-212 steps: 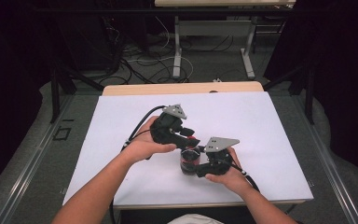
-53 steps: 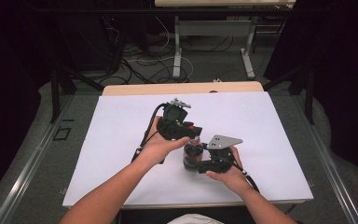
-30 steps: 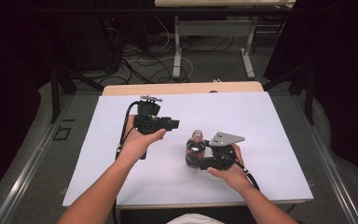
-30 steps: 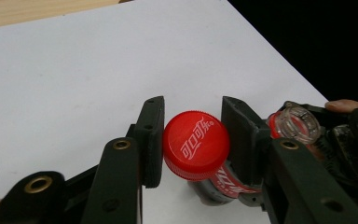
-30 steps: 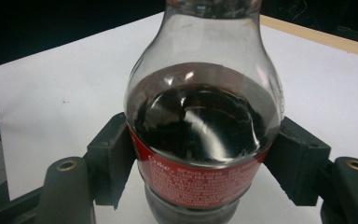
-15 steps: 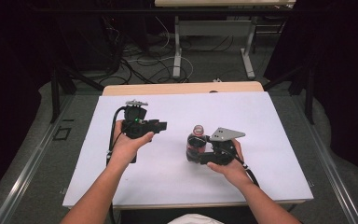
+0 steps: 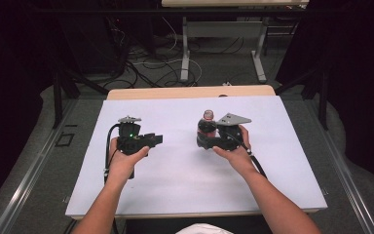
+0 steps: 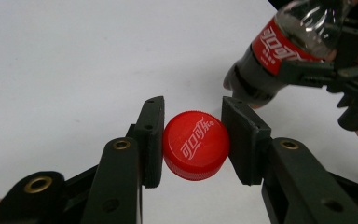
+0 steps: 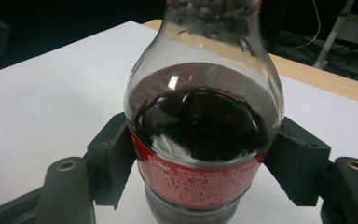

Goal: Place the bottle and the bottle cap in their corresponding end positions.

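A small cola bottle (image 7: 207, 127) with a red label and dark drink stands upright on the white table, and my right gripper (image 7: 206, 138) is shut on its label band. In the right gripper view the bottle (image 9: 203, 126) sits between both pads (image 9: 116, 161). My left gripper (image 7: 157, 139) hovers to the left, well apart from the bottle, shut on a red screw cap (image 8: 196, 144) whose printed top faces the camera. The left gripper view also shows the bottle (image 8: 270, 51) tilted in frame at upper right, with the right gripper (image 8: 335, 74) around it.
A white sheet (image 7: 175, 195) covers the table, and a wooden edge (image 7: 190, 91) shows along its far side. Beyond that, table legs and cables (image 7: 185, 58) lie on the dark floor. Black cables trail from both grippers along the forearms.
My left gripper has carried the red cap away from the bottle top, leftward and lower. The right hand has shifted the bottle a little farther from the person.
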A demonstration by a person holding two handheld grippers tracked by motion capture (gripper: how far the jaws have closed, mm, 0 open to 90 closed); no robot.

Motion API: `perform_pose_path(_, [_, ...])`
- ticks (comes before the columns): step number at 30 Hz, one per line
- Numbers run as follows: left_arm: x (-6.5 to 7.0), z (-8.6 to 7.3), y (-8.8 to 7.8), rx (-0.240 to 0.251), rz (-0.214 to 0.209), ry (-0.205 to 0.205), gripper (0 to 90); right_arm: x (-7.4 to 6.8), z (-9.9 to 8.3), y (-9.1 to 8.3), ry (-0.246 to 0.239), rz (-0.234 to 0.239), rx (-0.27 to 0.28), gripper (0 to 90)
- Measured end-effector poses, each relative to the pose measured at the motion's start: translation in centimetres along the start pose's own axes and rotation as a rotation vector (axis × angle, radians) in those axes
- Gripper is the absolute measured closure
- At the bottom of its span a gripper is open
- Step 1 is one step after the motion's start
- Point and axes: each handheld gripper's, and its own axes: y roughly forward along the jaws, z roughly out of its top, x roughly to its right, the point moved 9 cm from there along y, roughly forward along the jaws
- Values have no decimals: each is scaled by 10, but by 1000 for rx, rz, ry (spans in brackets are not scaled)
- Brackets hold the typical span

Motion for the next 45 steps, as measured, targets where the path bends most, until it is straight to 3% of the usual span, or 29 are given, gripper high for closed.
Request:
perform_pose_path(3, [-4,-3,0,19,2,-9,616,6,6,11,5,-19,2,300])
perform_pose_path(8, [-9,-7,-1,3,10,-5,615,12,14,26,18,-33,15,299])
perform_pose_path(12, [-14,-9,-1,18,11,-15,615,15,20,42,17,-72,19,299])
perform_pose_path(23, [-22,-14,-7,35,12,-33,616,16,10,68,15,-96,2,297])
perform_pose_path(32, [-27,-17,-8,29,16,-44,616,6,-2,79,-1,-87,-29,296])
perform_pose_path(45, [-29,-19,-7,20,24,-43,615,1,-15,77,14,-93,-8,288])
